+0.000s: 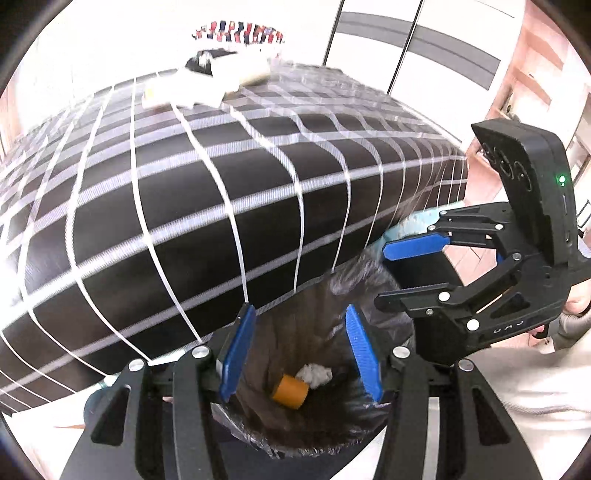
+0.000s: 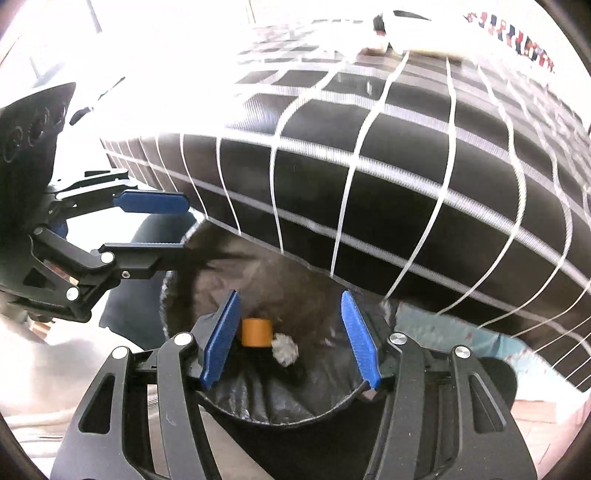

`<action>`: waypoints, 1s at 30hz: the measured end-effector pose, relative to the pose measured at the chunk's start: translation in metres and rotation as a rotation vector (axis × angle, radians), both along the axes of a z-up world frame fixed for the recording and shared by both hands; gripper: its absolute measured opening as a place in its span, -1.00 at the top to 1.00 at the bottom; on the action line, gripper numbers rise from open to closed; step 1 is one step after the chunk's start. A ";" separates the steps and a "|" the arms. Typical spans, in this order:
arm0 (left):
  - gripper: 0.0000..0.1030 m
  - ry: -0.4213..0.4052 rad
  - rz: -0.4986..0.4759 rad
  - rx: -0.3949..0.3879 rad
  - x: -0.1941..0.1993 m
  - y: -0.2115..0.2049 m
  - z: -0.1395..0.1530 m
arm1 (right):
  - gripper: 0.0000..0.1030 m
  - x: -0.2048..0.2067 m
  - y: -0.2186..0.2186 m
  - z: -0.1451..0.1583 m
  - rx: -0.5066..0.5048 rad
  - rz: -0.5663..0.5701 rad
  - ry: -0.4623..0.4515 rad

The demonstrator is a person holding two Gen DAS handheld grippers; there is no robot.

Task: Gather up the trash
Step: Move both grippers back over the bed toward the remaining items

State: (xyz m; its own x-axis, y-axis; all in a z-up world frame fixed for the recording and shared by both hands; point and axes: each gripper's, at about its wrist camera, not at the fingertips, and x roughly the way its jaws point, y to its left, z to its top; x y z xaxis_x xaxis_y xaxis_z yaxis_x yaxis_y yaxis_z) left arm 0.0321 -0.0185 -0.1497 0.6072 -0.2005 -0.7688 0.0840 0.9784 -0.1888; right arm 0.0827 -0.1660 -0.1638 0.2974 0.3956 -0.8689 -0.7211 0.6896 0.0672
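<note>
Both units over the lined bin [image 1: 332, 435] beside the table.

Left gripper [image 1: 301, 354]: jaws spread wide, nothing between the pads, touching nothing. Directly below and ahead, at the bin bottom: orange roll [image 1: 290, 391] and crumpled white wad [image 1: 314, 373], touching or nearly so. Those two count as collected.

Remaining trash [image 1: 199, 83]: a white crumpled pile on the far side of the checked tablecloth [image 1: 221, 221], up and forward from me, well apart from both sets of jaws. Its long axis seems to run across the table's width; too blurred and overexposed to tell single pieces. Patterned bowl [image 1: 238, 33] sits just behind it.

Right gripper [image 2: 290, 339]: jaws equally wide, empty, touching nothing, poised over the same bin.

Judgement: neither hand is clearly nearer the pile; the next reach goes forward across the cloth.
</note>
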 end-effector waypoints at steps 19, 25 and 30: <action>0.05 -0.191 0.050 0.077 0.034 0.016 0.078 | -0.23 0.025 0.001 0.082 0.117 -0.009 -0.184; -0.15 -0.213 0.079 0.104 0.057 0.024 0.087 | -0.25 0.046 0.006 0.100 0.133 -0.015 -0.235; -0.15 -0.231 0.082 0.127 0.077 0.034 0.093 | -0.40 0.065 0.011 0.114 0.126 -0.044 -0.295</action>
State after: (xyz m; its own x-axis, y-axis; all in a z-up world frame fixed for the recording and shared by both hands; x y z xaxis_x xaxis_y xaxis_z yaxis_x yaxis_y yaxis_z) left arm 0.1093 0.0151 -0.0570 0.7794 -0.0538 -0.6242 0.0297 0.9984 -0.0489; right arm 0.1480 -0.1552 -0.0498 0.5486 0.4757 -0.6875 -0.6917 0.7202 -0.0537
